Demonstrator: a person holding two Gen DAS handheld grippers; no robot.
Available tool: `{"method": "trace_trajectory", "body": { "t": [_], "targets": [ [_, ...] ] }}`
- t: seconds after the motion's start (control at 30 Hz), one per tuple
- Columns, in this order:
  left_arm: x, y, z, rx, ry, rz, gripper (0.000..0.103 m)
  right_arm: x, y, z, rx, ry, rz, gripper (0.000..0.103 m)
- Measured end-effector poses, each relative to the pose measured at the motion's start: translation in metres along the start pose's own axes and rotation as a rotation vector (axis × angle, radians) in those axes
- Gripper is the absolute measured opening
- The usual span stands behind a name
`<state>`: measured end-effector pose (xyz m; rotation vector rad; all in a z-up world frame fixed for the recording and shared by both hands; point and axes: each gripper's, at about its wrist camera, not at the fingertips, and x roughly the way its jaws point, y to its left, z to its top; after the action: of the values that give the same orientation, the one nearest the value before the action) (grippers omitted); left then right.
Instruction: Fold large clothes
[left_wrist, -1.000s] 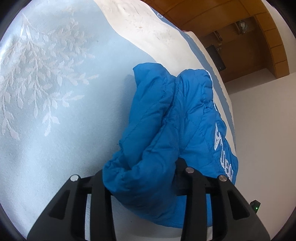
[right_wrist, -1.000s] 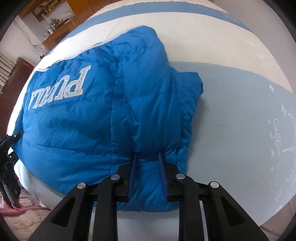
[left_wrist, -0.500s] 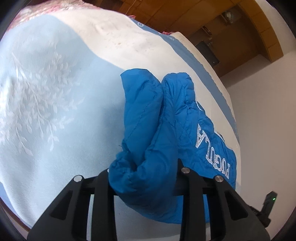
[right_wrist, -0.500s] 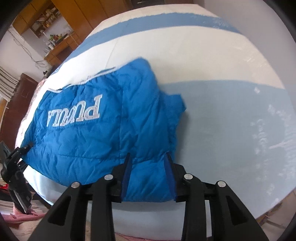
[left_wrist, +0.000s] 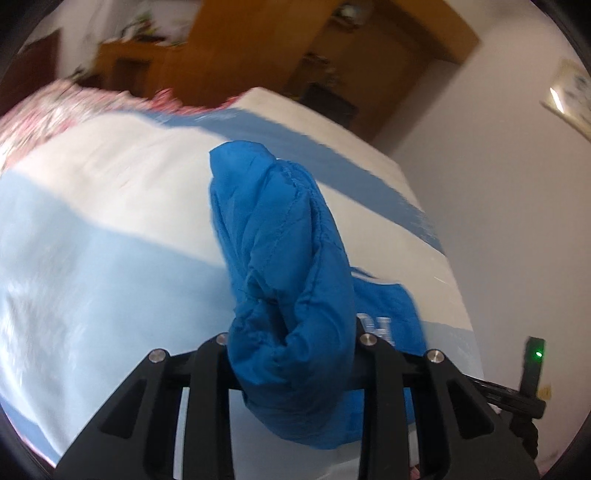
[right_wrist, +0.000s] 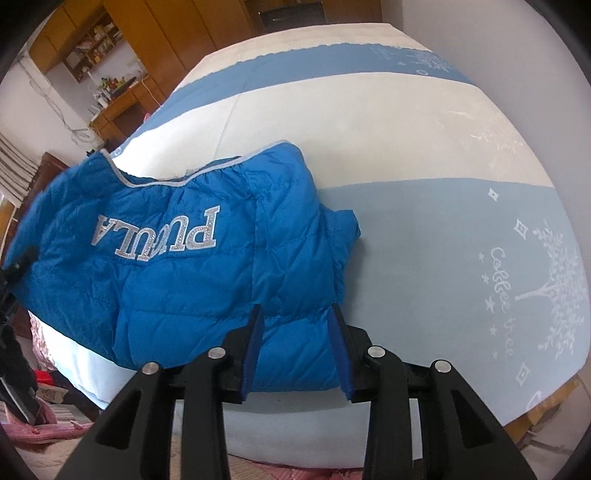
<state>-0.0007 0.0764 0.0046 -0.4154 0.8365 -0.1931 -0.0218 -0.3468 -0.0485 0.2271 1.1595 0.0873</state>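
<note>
In the left wrist view, a pink floral cloth (left_wrist: 55, 107) lies bunched at the far left edge of the bed (left_wrist: 92, 258), which wears a cover striped in pale blue, white and deeper blue. Behind it stands wooden furniture (left_wrist: 229, 48), blurred. The left gripper (left_wrist: 291, 354) is clamped on a thick bunched fold of the blue puffer jacket (left_wrist: 280, 258); the padding bulges between and over the black fingers and hides their tips. The rest of the jacket trails to the right, onto the near right part of the bed, with a scrap of white lettering showing. Right of the bed is a plain white wall (left_wrist: 498, 184), and a small device with a green light (left_wrist: 537, 354) sits at the near right.

In the right wrist view, wooden shelves and a cluttered desk (right_wrist: 118, 96) fill the far left corner of the room, and pink bedding (right_wrist: 44, 428) lies low on the near left. The jacket spreads over the near left part of the bed, its silver "PUULA" lettering (right_wrist: 159, 240) upside down, its pale-trimmed edge lifted at the far left. The right gripper (right_wrist: 295, 332) straddles the jacket's near hem: its blue-padded fingers (right_wrist: 253, 347) stand apart with the padded fabric between them, touching both, so it grips only loosely if at all. To the right the pale blue stripe carries a white tree print (right_wrist: 554, 280) with "Coffee tree" script beside it, and a white wall rises at the far right.
</note>
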Motion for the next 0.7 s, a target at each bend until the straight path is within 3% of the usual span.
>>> {"method": "trace_trajectory", "body": {
  "t": [0.17, 0.37, 0.7],
  "targets": [
    [0.017, -0.056, 0.008, 0.142, 0.025, -0.08, 0.027, -0.005, 0.002, -0.002, 0.004, -0.018, 0.013, 0.036],
    [0.062, -0.116, -0.003, 0.301, 0.127, -0.166, 0.027, -0.005, -0.003, -0.005, 0.033, -0.016, 0.012, 0.036],
    [0.16, -0.155, -0.056, 0.445, 0.348, -0.143, 0.028, -0.006, -0.009, -0.004, 0.046, -0.011, 0.011, 0.036]
  ]
}}
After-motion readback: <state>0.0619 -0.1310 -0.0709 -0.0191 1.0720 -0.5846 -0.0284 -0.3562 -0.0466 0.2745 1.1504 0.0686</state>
